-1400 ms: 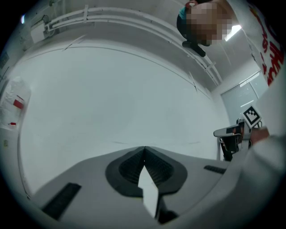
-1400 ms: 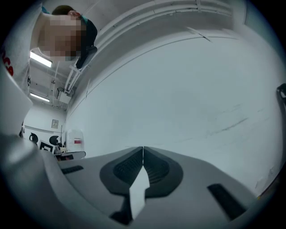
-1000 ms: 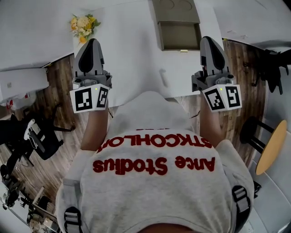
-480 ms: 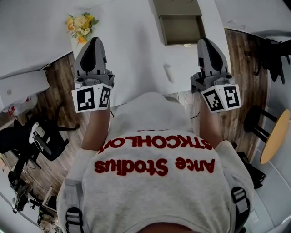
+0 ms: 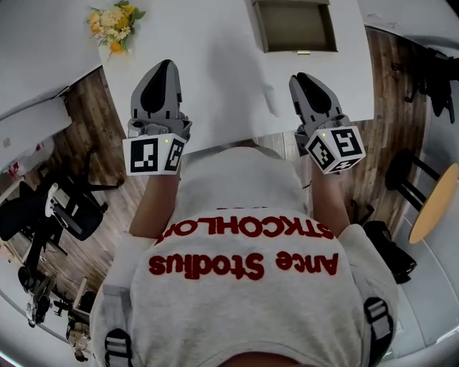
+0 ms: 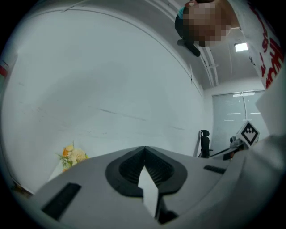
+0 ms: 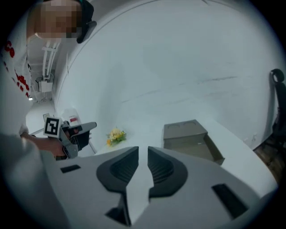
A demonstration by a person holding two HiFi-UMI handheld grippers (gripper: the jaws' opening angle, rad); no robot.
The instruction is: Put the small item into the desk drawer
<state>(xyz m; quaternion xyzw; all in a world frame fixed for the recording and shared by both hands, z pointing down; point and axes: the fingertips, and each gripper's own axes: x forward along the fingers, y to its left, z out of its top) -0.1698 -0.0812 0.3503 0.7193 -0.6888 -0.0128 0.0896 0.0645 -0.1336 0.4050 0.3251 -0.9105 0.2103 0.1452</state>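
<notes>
A small pale oblong item point(image 5: 270, 100) lies on the white desk point(image 5: 215, 64), near its front edge. Behind it the grey desk drawer point(image 5: 295, 27) stands pulled open, and it shows again as the drawer point(image 7: 215, 150) in the right gripper view. My right gripper point(image 5: 298, 77) hovers just right of the item and apart from it. Seen along its own jaws, the right gripper point(image 7: 143, 150) is opening, with a narrow gap and nothing in it. My left gripper point(image 5: 165, 67) hangs over the desk's left part, and the left gripper point(image 6: 144, 147) has its tips together and empty.
A bunch of yellow flowers point(image 5: 111, 21) lies at the desk's far left corner. Wooden floor, a black office chair point(image 5: 64, 215) and a round yellow stool point(image 5: 434, 204) flank the person. The white wall point(image 6: 111, 80) rises behind the desk.
The right gripper has swung left and tilted toward the small item. The desk, drawer and flowers have slid up in the head view. The left gripper has shifted slightly right.
</notes>
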